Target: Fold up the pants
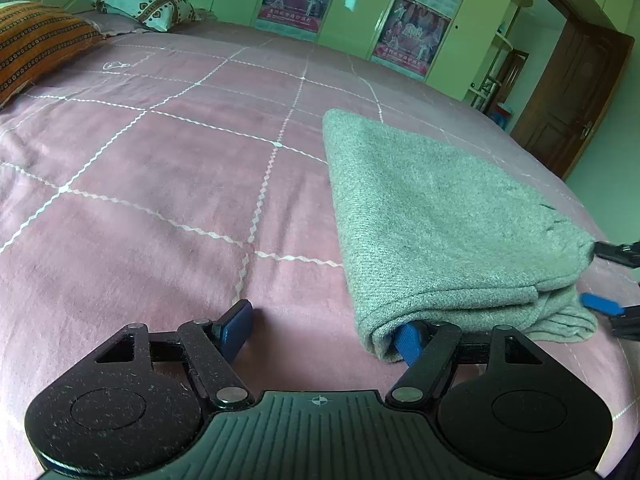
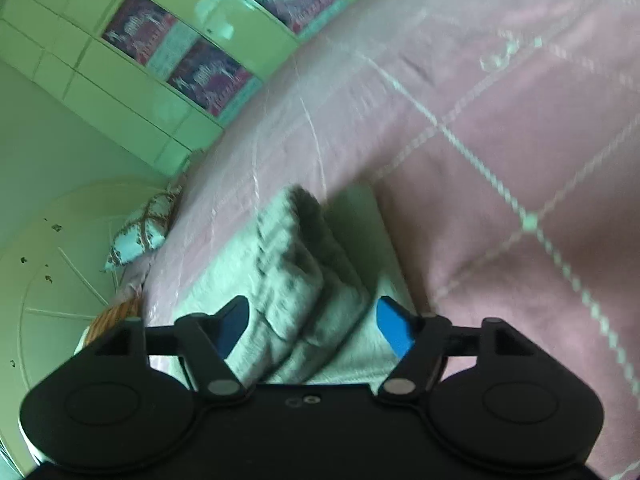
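Note:
The grey pants (image 1: 440, 216) lie folded into a thick rectangle on the pink bed (image 1: 168, 168). My left gripper (image 1: 324, 332) is open at the near left corner of the pants; its right pad (image 1: 406, 340) is tucked into the folded edge and its left pad (image 1: 236, 326) rests on the bedspread. My right gripper (image 2: 316, 328) is open, its blue pads either side of the bunched near-right end of the pants (image 2: 296, 280). It also shows in the left wrist view (image 1: 608, 280), at the pants' right end.
A striped orange pillow (image 1: 36, 40) and a heart-patterned pillow (image 1: 140, 2) lie at the head of the bed. Green wardrobes with posters (image 1: 412, 32) stand beyond the bed, and a brown door (image 1: 572, 96) is at the right.

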The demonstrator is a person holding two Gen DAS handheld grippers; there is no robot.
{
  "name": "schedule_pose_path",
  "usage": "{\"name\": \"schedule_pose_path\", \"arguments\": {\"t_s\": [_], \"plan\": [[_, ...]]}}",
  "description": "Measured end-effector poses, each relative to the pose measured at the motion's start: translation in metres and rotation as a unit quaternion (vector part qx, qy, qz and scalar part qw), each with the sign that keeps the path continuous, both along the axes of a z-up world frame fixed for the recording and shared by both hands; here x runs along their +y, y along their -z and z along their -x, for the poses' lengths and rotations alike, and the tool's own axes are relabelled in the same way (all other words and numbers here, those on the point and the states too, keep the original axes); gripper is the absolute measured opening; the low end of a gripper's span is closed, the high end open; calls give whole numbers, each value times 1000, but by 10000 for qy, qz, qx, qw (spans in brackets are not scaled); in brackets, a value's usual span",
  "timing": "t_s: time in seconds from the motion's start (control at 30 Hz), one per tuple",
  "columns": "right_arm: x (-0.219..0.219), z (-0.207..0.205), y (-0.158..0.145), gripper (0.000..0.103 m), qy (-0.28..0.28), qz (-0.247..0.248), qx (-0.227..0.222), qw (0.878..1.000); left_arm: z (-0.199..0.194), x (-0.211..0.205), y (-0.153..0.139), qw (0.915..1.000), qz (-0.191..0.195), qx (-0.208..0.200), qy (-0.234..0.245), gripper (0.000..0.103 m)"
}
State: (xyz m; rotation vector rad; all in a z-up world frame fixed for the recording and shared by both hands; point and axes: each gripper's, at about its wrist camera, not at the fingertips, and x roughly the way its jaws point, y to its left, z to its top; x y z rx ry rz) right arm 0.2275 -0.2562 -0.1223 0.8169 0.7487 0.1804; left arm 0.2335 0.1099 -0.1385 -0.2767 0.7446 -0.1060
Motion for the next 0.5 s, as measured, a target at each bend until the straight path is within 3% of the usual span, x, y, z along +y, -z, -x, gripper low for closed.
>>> {"name": "schedule_pose_path", "arguments": {"t_s": [0.07,0.17,0.3,0.37,0.4,0.5], "plan": [[5,-11,13,62,-15,-189,246,9995,2,2,-1,10000,40,-2,-20,73],[9,-20,19,62,-2,-670,259,9974,4,2,-2,10000,57,-6,-27,73],[16,-28,17,63,-52,-628,72,9980,3,2,-2,10000,49,-17,-17,73],[21,-37,22,53,-133,-419,294,9986,4,0,-3,10000,11,-13,-11,73],[21,-39,18,35,-198,-290,341,9988,4,-2,-5,10000,-23,-23,-20,74],[35,-35,-22,26,-496,82,-225,9985,7,-17,-8,9991,-50,-117,413,79]]}}
